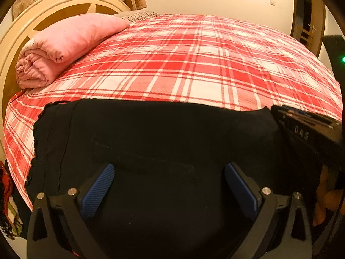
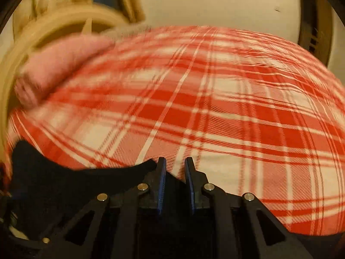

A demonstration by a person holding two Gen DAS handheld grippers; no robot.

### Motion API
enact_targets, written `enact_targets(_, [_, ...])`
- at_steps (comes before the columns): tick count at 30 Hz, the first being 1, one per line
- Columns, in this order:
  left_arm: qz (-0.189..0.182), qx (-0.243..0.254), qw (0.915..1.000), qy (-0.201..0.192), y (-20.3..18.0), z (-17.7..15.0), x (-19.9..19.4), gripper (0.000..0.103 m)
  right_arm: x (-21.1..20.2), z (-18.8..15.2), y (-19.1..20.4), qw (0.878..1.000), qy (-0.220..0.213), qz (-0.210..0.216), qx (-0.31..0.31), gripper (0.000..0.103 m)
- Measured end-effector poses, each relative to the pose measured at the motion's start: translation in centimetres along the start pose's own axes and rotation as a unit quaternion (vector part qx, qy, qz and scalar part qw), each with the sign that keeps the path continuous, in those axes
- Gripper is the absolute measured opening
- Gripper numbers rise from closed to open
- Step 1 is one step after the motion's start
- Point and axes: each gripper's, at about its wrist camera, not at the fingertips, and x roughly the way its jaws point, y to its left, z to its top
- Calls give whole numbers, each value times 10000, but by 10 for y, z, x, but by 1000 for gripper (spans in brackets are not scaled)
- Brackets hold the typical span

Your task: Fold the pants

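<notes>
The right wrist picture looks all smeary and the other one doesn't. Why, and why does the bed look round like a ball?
Right wrist view: motion blur streaks the plaid bedspread and pink blanket, though the right gripper itself stays sharp. Left wrist view: crisp, but the black pants are too dark to show detail. Both views: the fisheye lens bulges the bed, and warm yellowish light tints everything.
</notes>
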Motion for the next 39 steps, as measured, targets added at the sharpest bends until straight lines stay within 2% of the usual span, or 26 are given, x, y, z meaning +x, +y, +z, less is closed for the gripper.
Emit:
enact_targets(3, [-84,0,9998,188,1,-1,-7,103,-43,-1,-26,9976,-375,285,515,19])
enact_targets(5, [-102,36,9998,183,0,-4,-12,103,-77,-9,-47,9964,-535,250,609,25])
enact_targets(7, [-148,106,9997,131,-5,-7,-18,103,-105,-23,-69,9950,-650,111,752,45])
enact_targets(9, [-280,116,9995,16,-10,-9,-25,103,-139,-44,-103,9913,-787,-164,1043,59])
enact_targets(13, [-777,88,9966,-240,-26,-9,-43,103,-217,-95,-187,9737,-1064,-878,1815,60])
enact_targets(17, [-1202,299,9918,-324,-55,-11,-57,103,-284,-140,-262,9523,-1059,-1925,2119,60])
enact_targets(21, [-1343,575,9883,-442,-78,-14,-70,103,-336,-177,-345,9246,-740,-2743,2539,60])
enact_targets(24, [-1290,703,9880,-473,-89,-16,-75,103,-344,-194,-393,9131,-217,-3043,2706,60])
enact_targets(27, [-1288,715,9880,-454,-97,-16,-79,103,-338,-208,-427,9115,254,-2918,2889,60])
enact_targets(30, [-1246,735,9884,-453,-103,-18,-83,103,-322,-216,-436,9161,664,-2757,2833,60])
enact_targets(34, [-1149,840,9886,-495,-110,-18,-89,103,-321,-220,-434,9216,626,-2589,2824,60])
enact_targets(37, [-1092,857,9889,-521,-111,-18,-91,103,-323,-230,-438,9220,599,-2224,3112,60])
enact_targets(39, [-1091,836,9893,-492,-111,-18,-90,103,-320,-232,-429,9295,800,-2091,2929,60])
